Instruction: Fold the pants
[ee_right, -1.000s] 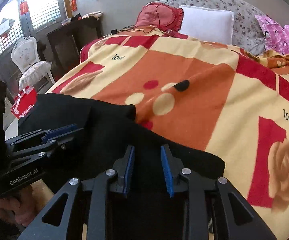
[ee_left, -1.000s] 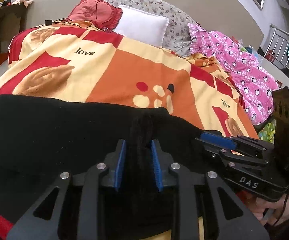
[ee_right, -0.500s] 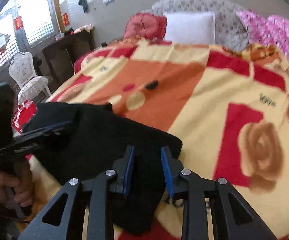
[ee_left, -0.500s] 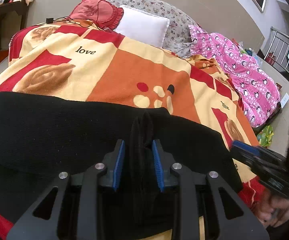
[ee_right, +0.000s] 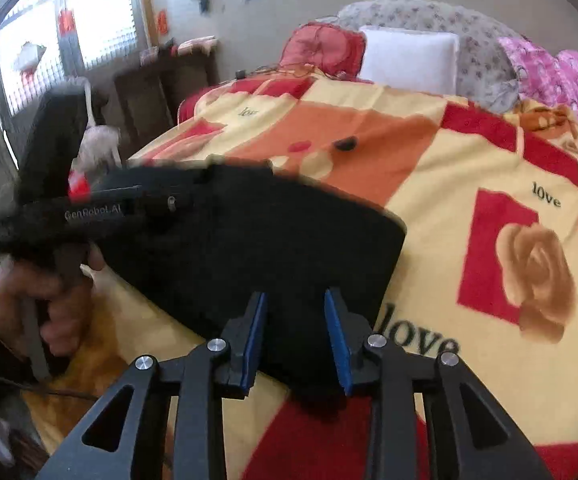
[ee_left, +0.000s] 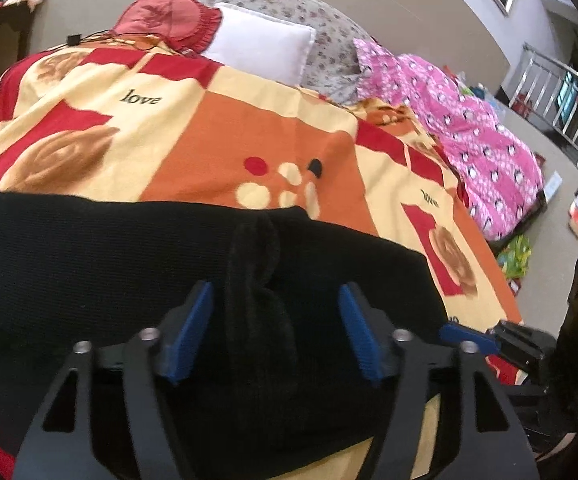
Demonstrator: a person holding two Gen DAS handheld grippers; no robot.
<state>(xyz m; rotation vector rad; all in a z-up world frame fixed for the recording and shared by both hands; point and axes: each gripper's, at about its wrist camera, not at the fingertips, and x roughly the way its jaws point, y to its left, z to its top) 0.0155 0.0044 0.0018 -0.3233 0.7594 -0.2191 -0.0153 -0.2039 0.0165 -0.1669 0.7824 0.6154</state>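
Observation:
The black pants (ee_left: 101,264) lie folded flat on the bed's orange, red and cream blanket (ee_left: 217,136). My left gripper (ee_left: 275,320) is open, its blue pads either side of a raised ridge of black cloth (ee_left: 255,264) without touching it. In the right wrist view the pants (ee_right: 273,240) form a dark slab with a squared right edge. My right gripper (ee_right: 295,338) is open over the pants' near edge, holding nothing. The left gripper (ee_right: 97,210) also shows there, held in a hand at the left. The right gripper (ee_left: 489,340) shows at the left view's lower right.
A white pillow (ee_left: 261,46), a red cushion (ee_left: 169,20) and a floral pillow lie at the head of the bed. A pink patterned garment (ee_left: 485,140) lies along the bed's right side. A dark desk (ee_right: 161,88) and a white chair stand left of the bed.
My left gripper has opened and let go of the cloth ridge. My right gripper has drawn back toward the pants' near right corner, still open. The pants now lie flat.

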